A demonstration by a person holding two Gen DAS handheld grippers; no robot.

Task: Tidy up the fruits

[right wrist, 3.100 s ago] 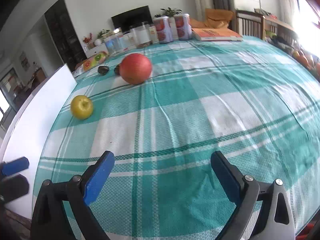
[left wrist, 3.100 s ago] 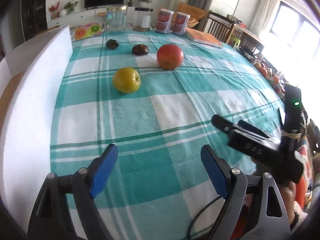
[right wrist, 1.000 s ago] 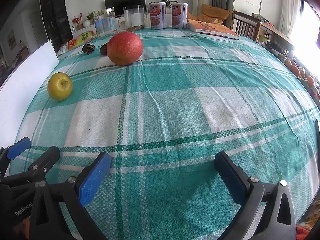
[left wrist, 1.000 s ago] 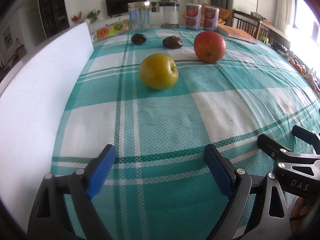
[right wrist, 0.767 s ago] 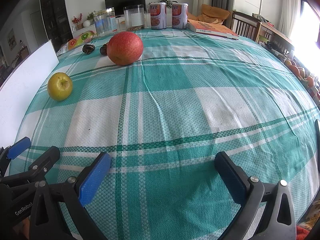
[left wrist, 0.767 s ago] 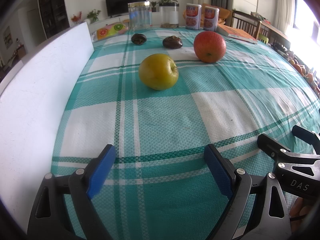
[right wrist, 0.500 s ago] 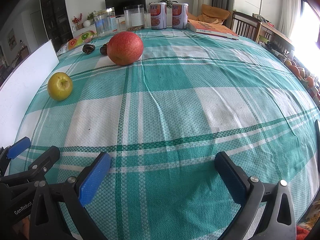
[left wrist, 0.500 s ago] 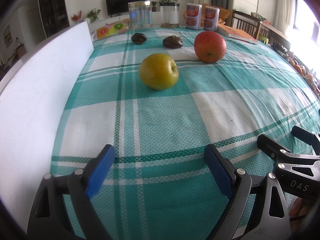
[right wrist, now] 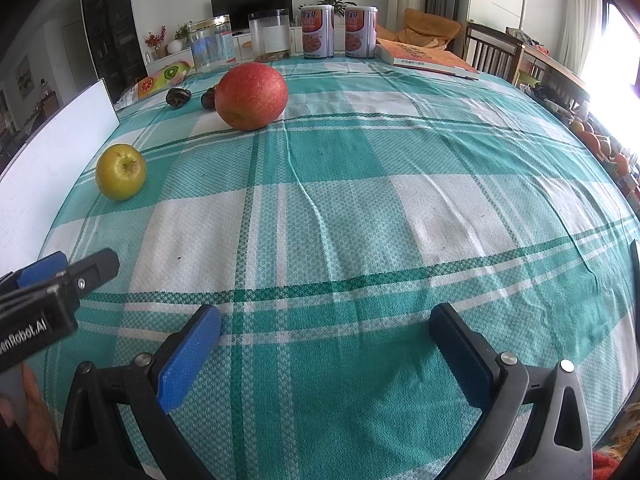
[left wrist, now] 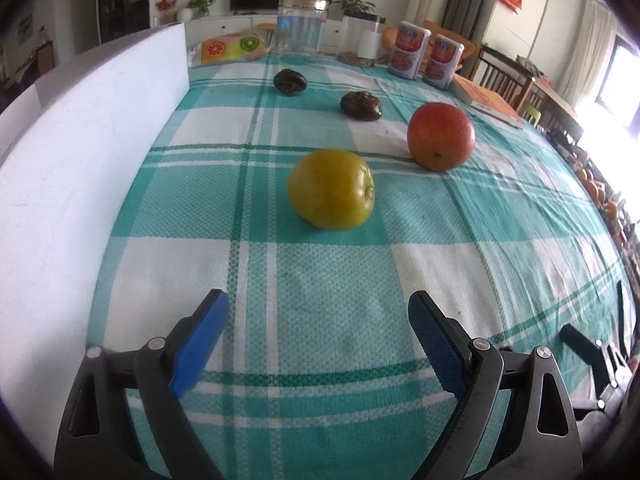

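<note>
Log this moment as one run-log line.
left gripper: open, empty, facing round yellow apple | right gripper: open, empty | round red apple: untouched on teal checked tablecloth

Left wrist view: the right gripper (left wrist: 588,350) shows only as finger ends cut off by the edge at 4 o'clock. The oranges (left wrist: 600,196) at 3 o'clock are washed out by window glare. Right wrist view: one dark fruit (right wrist: 209,98) is half hidden behind the red apple (right wrist: 251,96). The left gripper (right wrist: 66,270) is cropped at 9 o'clock, its printed label losing the first letters. The hand (right wrist: 32,416) at 8 o'clock is partly out of frame. Print on the two cans (right wrist: 338,32) is too small to read.
</note>
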